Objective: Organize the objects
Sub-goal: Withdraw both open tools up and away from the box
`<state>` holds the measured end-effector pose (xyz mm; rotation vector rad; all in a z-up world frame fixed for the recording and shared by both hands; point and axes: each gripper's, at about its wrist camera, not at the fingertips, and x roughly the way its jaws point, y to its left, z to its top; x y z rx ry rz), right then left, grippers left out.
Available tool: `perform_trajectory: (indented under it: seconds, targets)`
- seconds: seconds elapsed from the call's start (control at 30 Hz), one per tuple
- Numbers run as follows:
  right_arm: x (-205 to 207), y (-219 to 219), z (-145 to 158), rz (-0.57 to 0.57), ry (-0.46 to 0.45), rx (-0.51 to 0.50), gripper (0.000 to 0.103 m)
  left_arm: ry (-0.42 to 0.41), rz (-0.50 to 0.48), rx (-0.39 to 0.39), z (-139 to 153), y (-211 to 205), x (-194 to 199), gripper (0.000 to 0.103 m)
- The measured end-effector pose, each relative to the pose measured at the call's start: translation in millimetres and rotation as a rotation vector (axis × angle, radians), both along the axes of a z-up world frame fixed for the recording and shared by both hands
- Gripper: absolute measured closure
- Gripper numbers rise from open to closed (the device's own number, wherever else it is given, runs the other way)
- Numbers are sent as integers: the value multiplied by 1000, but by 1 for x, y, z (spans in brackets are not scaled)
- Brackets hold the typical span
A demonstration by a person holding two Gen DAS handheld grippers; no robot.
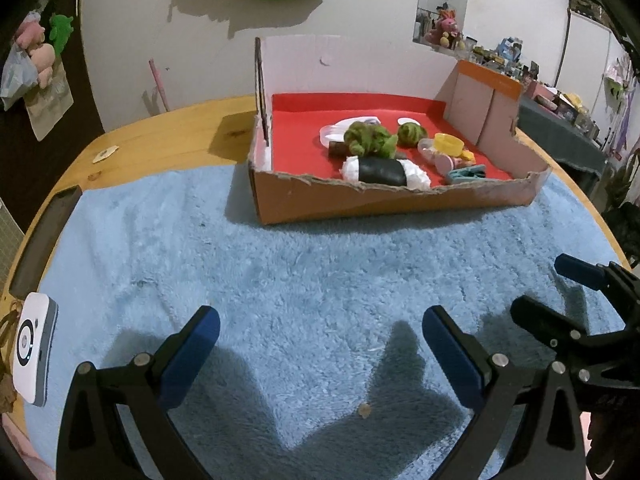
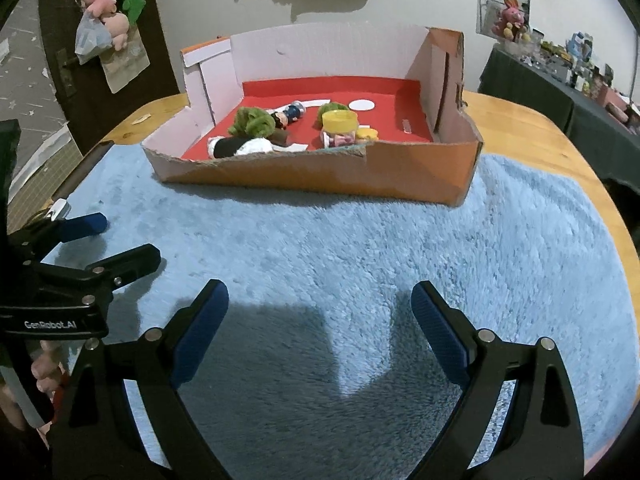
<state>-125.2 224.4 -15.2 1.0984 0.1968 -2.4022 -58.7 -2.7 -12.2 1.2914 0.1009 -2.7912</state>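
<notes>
A fluffy light-blue rug is covering the round wooden table, its near part lying bare under both grippers. Behind it, the torn cardboard box with a red floor is holding every item, including the black-and-white plush roll and yellow-lidded clear jar. The left gripper and right gripper are hovering spread wide, carrying nothing. Any next pick probably means reaching over the low torn front wall. "GenRobot.AI" is reading on the left gripper's body.

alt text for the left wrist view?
Open left tongs hang empty over a blue fluffy mat; beyond them a torn cardboard box with a red floor holds small toys. The right tongs show at the right edge.
</notes>
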Motion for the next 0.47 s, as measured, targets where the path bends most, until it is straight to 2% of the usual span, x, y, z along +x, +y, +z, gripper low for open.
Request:
perform_trajectory:
  seconds: [0.2,0.47]
  targets:
    - [1,1,-6,-4,2,5,9,-21,18,21,-10,-4,0,0]
    - [3,0,-9,-2,21,6,5,-17,18,-1,-11,-2,1,0]
